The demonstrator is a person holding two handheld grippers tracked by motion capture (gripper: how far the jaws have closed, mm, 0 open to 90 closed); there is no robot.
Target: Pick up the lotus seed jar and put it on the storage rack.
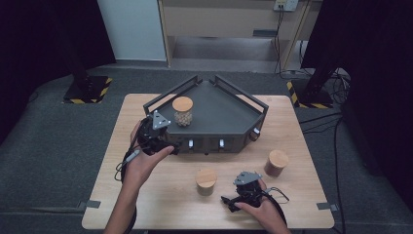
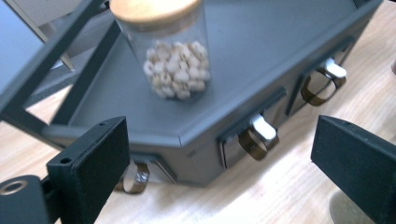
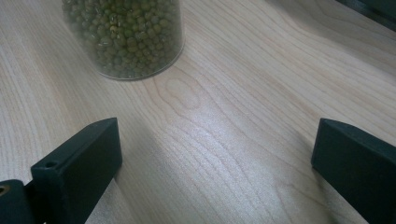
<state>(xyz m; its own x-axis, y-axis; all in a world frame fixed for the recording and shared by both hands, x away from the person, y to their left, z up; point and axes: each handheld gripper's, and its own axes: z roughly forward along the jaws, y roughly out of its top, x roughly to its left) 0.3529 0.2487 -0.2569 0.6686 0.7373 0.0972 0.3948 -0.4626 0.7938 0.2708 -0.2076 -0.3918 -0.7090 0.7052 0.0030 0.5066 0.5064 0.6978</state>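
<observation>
A cork-lidded brown jar (image 1: 276, 163) stands near the right edge of the wooden table (image 1: 160, 195), striped stand bases (image 1: 87, 90) beyond its far corners, cables (image 1: 336, 127) to its right.

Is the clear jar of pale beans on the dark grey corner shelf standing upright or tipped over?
Upright. The clear jar of pale beans stands on its base on the dark grey corner shelf, its round wooden lid level on top.

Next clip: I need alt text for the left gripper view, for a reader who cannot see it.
A glass jar of pale beans with a wooden lid stands on a dark grey shelf with small metal drawer pulls along its front. The left gripper points at it with both black jaws wide apart and nothing between them, above a light wooden table.
</observation>
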